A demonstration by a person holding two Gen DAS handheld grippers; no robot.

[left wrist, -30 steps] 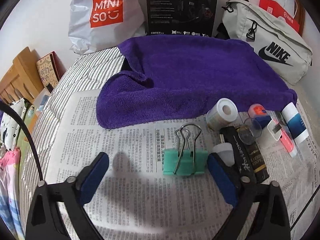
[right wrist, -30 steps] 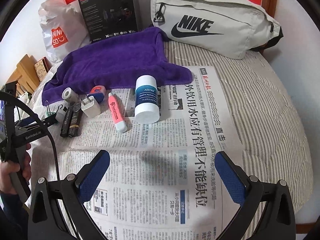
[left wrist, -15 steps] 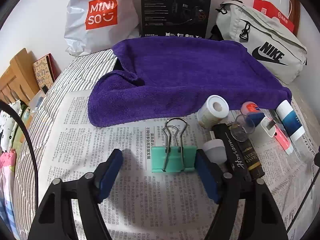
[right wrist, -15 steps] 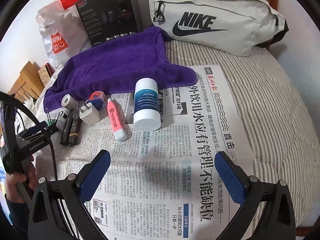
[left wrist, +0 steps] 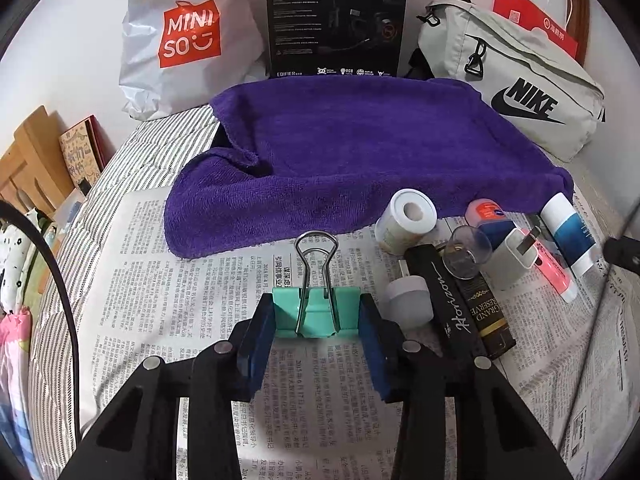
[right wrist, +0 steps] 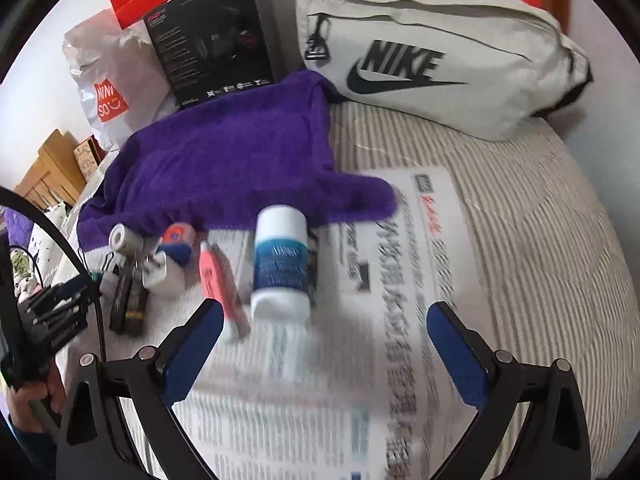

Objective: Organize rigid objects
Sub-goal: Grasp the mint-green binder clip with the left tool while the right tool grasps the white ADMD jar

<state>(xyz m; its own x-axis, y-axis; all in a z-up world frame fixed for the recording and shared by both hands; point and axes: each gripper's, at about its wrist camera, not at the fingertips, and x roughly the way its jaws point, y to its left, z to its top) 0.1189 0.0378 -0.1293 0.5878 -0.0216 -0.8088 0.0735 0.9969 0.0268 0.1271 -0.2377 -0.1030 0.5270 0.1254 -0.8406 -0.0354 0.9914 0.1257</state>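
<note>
Both tongs first: my left gripper (left wrist: 316,320) has just been closing and its blue pads now press the mint-green metal binder clip (left wrist: 315,310), which lies on the printed newspaper sheet (left wrist: 168,300) just below the purple terry towel (left wrist: 360,152); my right gripper (right wrist: 320,344) stands wide apart, holding nothing, one white-and-blue bottle (right wrist: 281,261) ahead. Only the left view shows the clip clearly. I read "MINISO", "NIKE", "Horizon".
</note>
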